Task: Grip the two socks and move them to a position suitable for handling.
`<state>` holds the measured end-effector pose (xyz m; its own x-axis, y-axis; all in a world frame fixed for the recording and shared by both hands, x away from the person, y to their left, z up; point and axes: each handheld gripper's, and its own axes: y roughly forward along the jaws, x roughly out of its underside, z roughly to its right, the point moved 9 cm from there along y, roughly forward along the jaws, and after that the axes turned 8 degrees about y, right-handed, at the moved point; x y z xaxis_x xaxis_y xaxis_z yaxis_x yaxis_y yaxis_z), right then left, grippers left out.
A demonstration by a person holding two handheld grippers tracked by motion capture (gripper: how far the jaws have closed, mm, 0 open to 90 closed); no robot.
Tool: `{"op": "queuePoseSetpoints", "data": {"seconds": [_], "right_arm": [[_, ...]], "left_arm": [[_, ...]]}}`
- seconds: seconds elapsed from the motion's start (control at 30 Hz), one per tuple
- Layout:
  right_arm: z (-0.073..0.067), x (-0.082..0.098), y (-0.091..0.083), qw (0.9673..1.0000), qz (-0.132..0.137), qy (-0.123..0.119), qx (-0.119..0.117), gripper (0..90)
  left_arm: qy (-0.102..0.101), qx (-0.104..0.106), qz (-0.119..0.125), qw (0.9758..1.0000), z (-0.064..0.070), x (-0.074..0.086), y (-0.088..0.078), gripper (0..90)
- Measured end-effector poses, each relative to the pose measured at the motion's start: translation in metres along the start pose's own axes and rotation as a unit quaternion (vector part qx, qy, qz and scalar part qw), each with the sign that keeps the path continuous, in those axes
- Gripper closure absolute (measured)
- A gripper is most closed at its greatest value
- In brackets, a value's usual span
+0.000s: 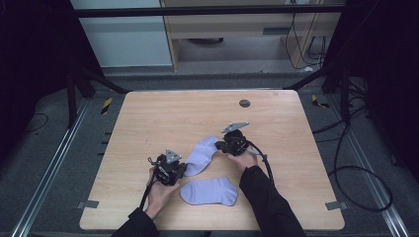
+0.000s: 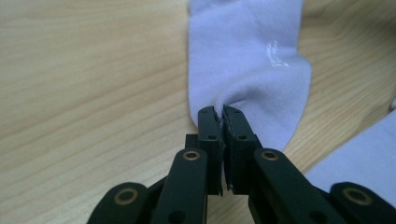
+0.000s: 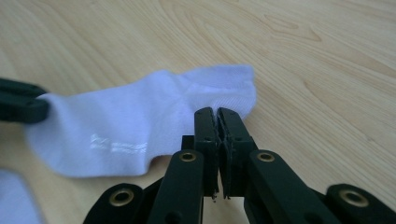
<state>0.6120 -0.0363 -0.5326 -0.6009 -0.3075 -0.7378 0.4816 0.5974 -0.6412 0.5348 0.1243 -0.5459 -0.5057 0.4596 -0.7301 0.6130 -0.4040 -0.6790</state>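
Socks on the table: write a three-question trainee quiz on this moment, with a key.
1. True or false: the left gripper is shut on an end of the far sock.
2. How many socks lie on the table?
3. Which thing does no gripper touch? A. the far sock B. the near sock

Key:
1. True; the fabric bunches at its closed jaws.
2. Two, both pale lilac.
3. B; it lies flat between the forearms, while the right gripper pinches the far sock's other end.

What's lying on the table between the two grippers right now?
A pale lilac sock spans from the left gripper to the right gripper, each shut on one end, as the high view shows.
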Motion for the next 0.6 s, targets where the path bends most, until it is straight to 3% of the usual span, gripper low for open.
{"op": "queuePoseSetpoints", "data": {"seconds": [0.17,0.23,0.37,0.6], "right_arm": [[-0.008,0.008,-0.029,0.9999,0.002,-0.01,0.006,87.2],[-0.01,0.015,-0.036,1.0,-0.005,-0.003,0.006,87.2],[-0.012,0.032,-0.047,0.9997,-0.018,0.001,0.018,87.0],[-0.016,0.062,-0.061,0.9993,-0.03,0.019,0.014,86.3]], "left_arm": [[0.008,-0.004,0.004,1.0,0.0,-0.008,-0.001,86.5],[0.008,-0.004,0.002,1.0,-0.001,-0.01,0.001,86.5],[0.021,-0.003,-0.01,0.9997,0.002,-0.013,0.009,86.4],[0.044,-0.002,-0.02,0.9988,0.007,-0.016,0.022,86.2]]}}
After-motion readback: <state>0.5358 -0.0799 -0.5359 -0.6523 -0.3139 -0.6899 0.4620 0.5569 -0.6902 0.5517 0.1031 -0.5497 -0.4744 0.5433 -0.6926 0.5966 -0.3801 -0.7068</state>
